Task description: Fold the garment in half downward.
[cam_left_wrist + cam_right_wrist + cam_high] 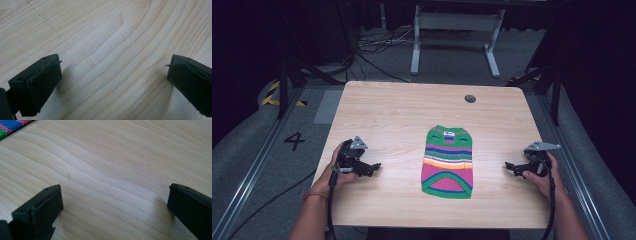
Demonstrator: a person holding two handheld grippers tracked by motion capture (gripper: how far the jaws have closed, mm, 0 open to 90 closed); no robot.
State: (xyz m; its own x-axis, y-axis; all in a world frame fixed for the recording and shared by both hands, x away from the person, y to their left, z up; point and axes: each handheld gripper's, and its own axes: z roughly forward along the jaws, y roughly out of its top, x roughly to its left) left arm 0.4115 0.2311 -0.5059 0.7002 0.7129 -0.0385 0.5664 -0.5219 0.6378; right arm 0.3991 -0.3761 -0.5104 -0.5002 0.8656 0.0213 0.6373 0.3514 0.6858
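A small striped knit sweater (448, 161), green, pink, blue and yellow, lies flat in the middle of the wooden table (402, 110), its neck toward the far side. My left gripper (373, 167) rests low on the table to the sweater's left, held by a hand. Its jaws stand wide open over bare wood (113, 72). My right gripper (511, 166) rests to the sweater's right, also open with nothing between its jaws (115, 197). A corner of the sweater (11, 127) shows at the top left of the right gripper view.
A round hole (470, 98) sits in the table near its far edge. Beyond the table stand a white frame leg (415, 47) and loose cables (372, 42) on grey floor. A "4" (294, 141) is marked on the floor at left.
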